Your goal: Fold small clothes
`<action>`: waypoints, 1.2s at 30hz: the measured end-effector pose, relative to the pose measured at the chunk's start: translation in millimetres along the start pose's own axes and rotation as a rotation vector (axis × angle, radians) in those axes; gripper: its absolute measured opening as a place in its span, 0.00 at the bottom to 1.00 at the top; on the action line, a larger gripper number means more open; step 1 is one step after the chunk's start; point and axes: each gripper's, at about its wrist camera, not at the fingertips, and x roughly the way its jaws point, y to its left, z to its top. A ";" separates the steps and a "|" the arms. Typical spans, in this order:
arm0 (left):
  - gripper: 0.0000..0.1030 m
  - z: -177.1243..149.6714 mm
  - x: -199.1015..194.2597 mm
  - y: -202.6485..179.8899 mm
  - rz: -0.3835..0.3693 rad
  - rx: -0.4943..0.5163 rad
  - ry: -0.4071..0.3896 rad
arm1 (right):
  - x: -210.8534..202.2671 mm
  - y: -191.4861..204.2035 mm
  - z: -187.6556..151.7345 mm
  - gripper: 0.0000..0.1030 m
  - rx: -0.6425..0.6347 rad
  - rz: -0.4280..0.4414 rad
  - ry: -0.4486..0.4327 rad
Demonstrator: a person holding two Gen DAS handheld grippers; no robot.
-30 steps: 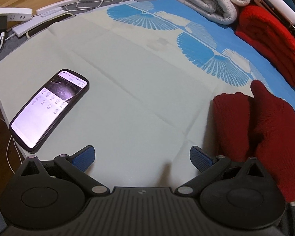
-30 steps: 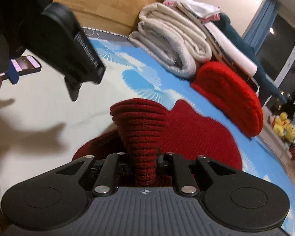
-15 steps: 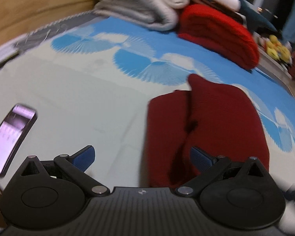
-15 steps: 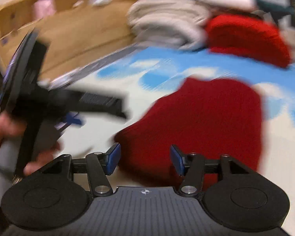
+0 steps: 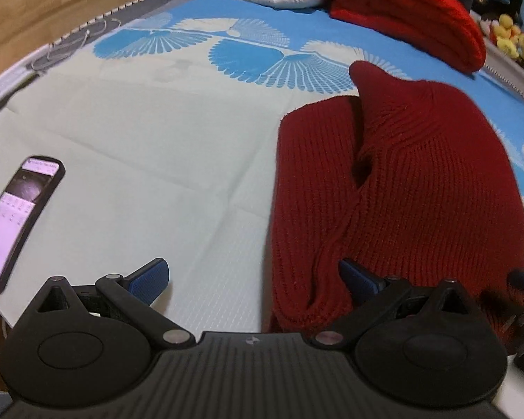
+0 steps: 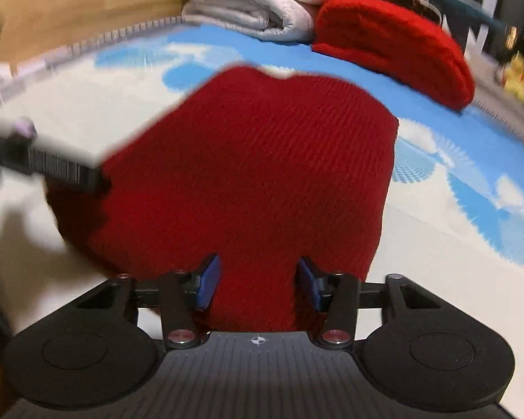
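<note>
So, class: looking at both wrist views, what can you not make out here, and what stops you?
- Phone in the left wrist view: cut by the picture's edge, its screen text too small.
- Dark red knit garment: its near hem is hidden behind the left gripper body.
- Right gripper: motion blur hides whether its pads press the knit between them.
- Yellow items: too small to identify.

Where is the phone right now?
The phone shows only in the left wrist view, at the far left edge on the pale mat, well left of the dark red knit.
</note>
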 end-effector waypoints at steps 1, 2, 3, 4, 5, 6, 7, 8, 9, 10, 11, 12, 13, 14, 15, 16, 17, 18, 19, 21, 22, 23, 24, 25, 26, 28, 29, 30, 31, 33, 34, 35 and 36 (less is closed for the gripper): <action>1.00 0.6 1.6 2.4 -0.009 -0.011 0.009 | -5.5 -8.3 9.6 0.45 0.027 0.000 -0.032; 1.00 1.1 3.5 3.8 -0.016 -0.023 0.016 | -9.1 -15.7 21.4 0.45 0.042 -0.019 -0.063; 1.00 1.3 4.5 5.1 -0.019 -0.032 0.022 | -7.5 -21.8 33.1 0.45 0.051 -0.042 -0.084; 1.00 0.8 4.0 6.5 -0.018 -0.034 0.025 | -0.4 -28.8 44.5 0.45 0.063 -0.072 -0.091; 1.00 0.9 3.8 4.7 -0.013 -0.031 0.025 | 8.8 -34.4 51.0 0.46 0.073 -0.091 -0.079; 1.00 0.8 3.2 2.3 -0.006 -0.026 0.023 | 24.0 -40.2 54.0 0.47 0.078 -0.095 -0.033; 1.00 1.0 3.4 0.2 0.001 -0.018 0.020 | 42.7 -43.8 54.9 0.50 0.082 -0.078 0.025; 1.00 0.4 1.8 -3.7 0.006 -0.007 0.014 | 54.1 -43.8 52.9 0.52 0.074 -0.086 0.043; 1.00 0.8 1.9 -5.6 0.013 0.001 0.008 | 58.4 -40.5 53.9 0.53 0.054 -0.099 0.037; 1.00 1.4 2.4 -7.0 0.021 0.009 0.006 | 57.4 -37.7 56.3 0.54 0.045 -0.102 0.044; 1.00 1.3 2.2 -7.4 0.021 0.013 0.005 | 53.5 -37.5 59.1 0.54 0.057 -0.101 0.055; 1.00 1.0 1.9 -7.6 0.022 0.013 0.004 | 47.9 -40.6 60.2 0.53 0.078 -0.091 0.058; 1.00 1.0 1.5 -7.6 0.022 0.012 0.002 | 43.3 -49.1 64.3 0.52 0.106 -0.070 0.051; 1.00 0.7 0.1 -7.8 0.021 0.012 -0.001 | 41.2 -58.0 71.4 0.52 0.144 -0.051 0.033; 1.00 0.3 -1.2 -8.2 0.021 0.014 -0.005 | 31.4 -64.4 71.4 0.53 0.180 -0.042 0.006; 1.00 0.0 -2.5 -8.6 0.021 0.018 -0.009 | 23.8 -71.5 71.7 0.56 0.222 -0.036 -0.030; 1.00 -0.4 -4.2 -9.3 0.021 0.024 -0.012 | 20.0 -77.3 70.9 0.64 0.260 -0.032 -0.059; 1.00 -1.1 -6.5 -10.2 0.016 0.028 -0.013 | 18.0 -84.6 70.0 0.70 0.299 -0.025 -0.081; 1.00 -2.3 -9.3 -11.8 0.003 0.030 -0.009 | 17.8 -91.5 70.1 0.80 0.339 -0.011 -0.096; 1.00 -4.3 -13.5 -13.2 -0.039 0.031 -0.001 | 21.5 -110.7 64.6 0.84 0.421 0.039 -0.101; 1.00 -5.7 -14.7 -15.1 -0.053 0.037 0.003 | 25.2 -118.6 59.9 0.85 0.460 0.062 -0.095; 1.00 -7.1 -15.4 -17.3 -0.063 0.044 0.006 | 30.9 -126.7 54.4 0.86 0.501 0.080 -0.086; 1.00 -8.4 -15.6 -19.0 -0.067 0.051 0.005 | 35.7 -132.5 50.2 0.86 0.533 0.083 -0.071; 1.00 -9.3 -15.5 -20.4 -0.065 0.057 0.005 | 41.2 -137.4 47.3 0.86 0.560 0.073 -0.046; 1.00 -9.7 -15.3 -21.5 -0.064 0.057 0.005 | 48.6 -141.4 45.5 0.86 0.577 0.058 -0.014; 1.00 -9.5 -14.3 -21.2 -0.075 0.043 0.015 | 55.3 -144.8 44.1 0.86 0.577 0.045 0.011; 1.00 -8.9 -13.1 -21.2 -0.078 0.033 0.022 | 57.0 -144.8 43.6 0.86 0.571 0.039 0.013; 1.00 -8.2 -11.9 -21.4 -0.079 0.024 0.028 | 57.3 -144.7 43.9 0.86 0.563 0.036 0.013; 1.00 -7.8 -10.7 -21.7 -0.081 0.014 0.033 | 57.6 -144.5 44.4 0.86 0.556 0.036 0.012; 1.00 -8.0 -9.1 -21.8 -0.084 -0.001 0.041 | 58.1 -144.4 45.3 0.86 0.549 0.037 0.009; 1.00 -8.6 -7.8 -22.6 -0.079 -0.006 0.045 | 59.1 -144.6 45.8 0.86 0.549 0.038 0.009; 1.00 -9.6 -7.6 -23.2 -0.076 -0.012 0.047 | 61.1 -144.9 46.6 0.86 0.550 0.041 0.011; 1.00 -10.3 -6.6 -23.8 -0.073 -0.018 0.051 | 63.0 -145.0 47.6 0.86 0.549 0.047 0.016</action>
